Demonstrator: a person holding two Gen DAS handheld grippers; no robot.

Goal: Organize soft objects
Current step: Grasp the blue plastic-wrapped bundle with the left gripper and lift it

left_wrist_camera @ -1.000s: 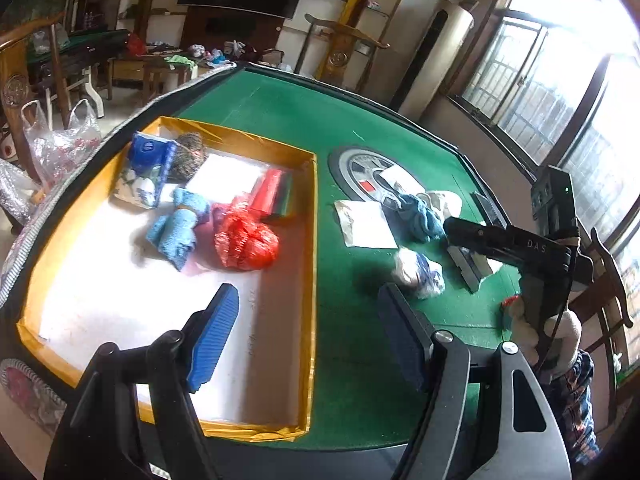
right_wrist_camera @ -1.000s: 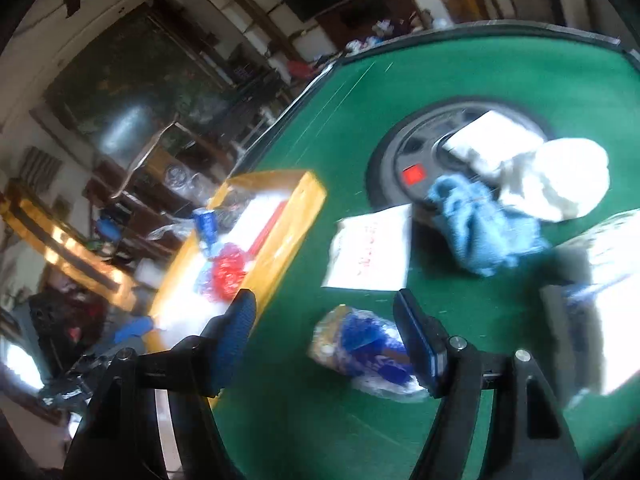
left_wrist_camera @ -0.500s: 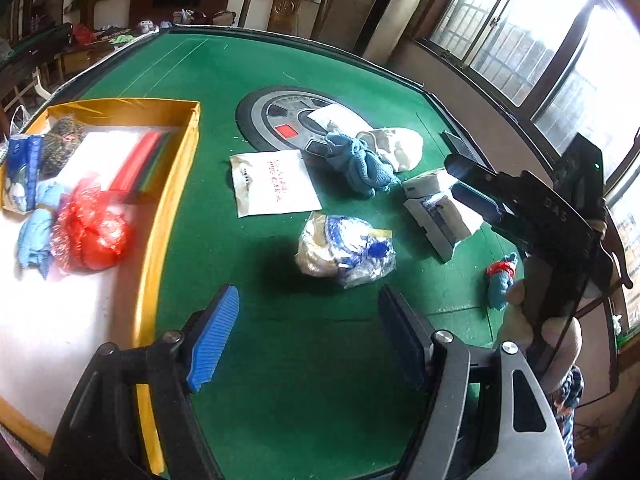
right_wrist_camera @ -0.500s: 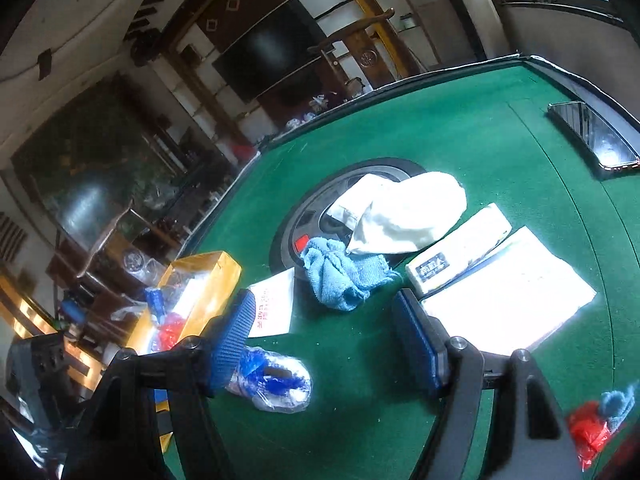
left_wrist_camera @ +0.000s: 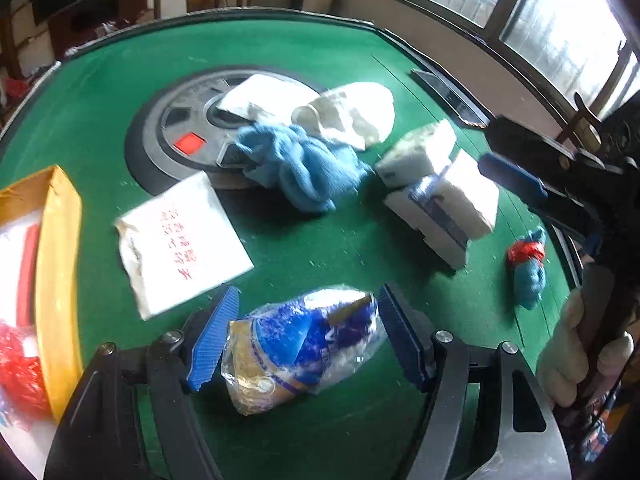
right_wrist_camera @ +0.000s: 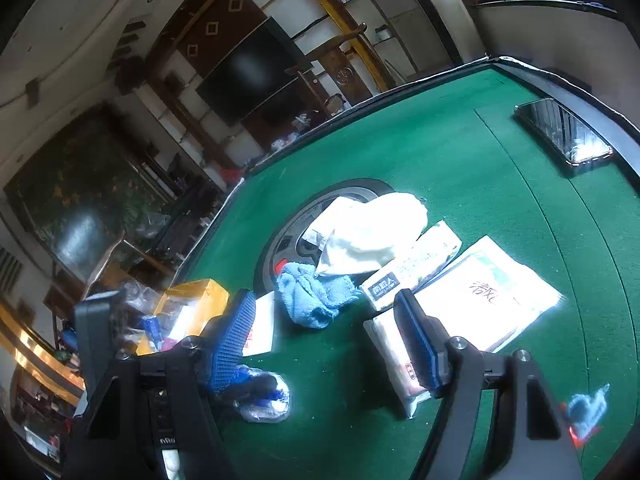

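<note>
The left claw [left_wrist_camera: 308, 332] stands wide around a clear bag [left_wrist_camera: 300, 344] of blue stuff that lies on the green counter [left_wrist_camera: 320, 48]; the pads flank it on both sides but do not look to press it yet, so I judge this the moment just ahead of a grab. The right claw [right_wrist_camera: 328, 340] is wide too and holds nothing, hanging over bare felt just beside the tissue packs [right_wrist_camera: 472, 292]. Some sorting looks done: the yellow tray [left_wrist_camera: 56, 240] at the left edge already has a red bundle [left_wrist_camera: 20, 364] and a red strip in it. Much is left on the counter: a blue cloth [left_wrist_camera: 300, 168], a white cloth [left_wrist_camera: 352, 114] touching it, a flat white packet [left_wrist_camera: 180, 236], and a small red-and-blue bundle [left_wrist_camera: 528, 268] well apart to the right (whether the tissue packs count as soft is my guess). The cloths lie partly on a grey disc [left_wrist_camera: 168, 136]. A phone [right_wrist_camera: 564, 136] rests near the far rim. Between bag and tray only the white packet lies close to the path
</note>
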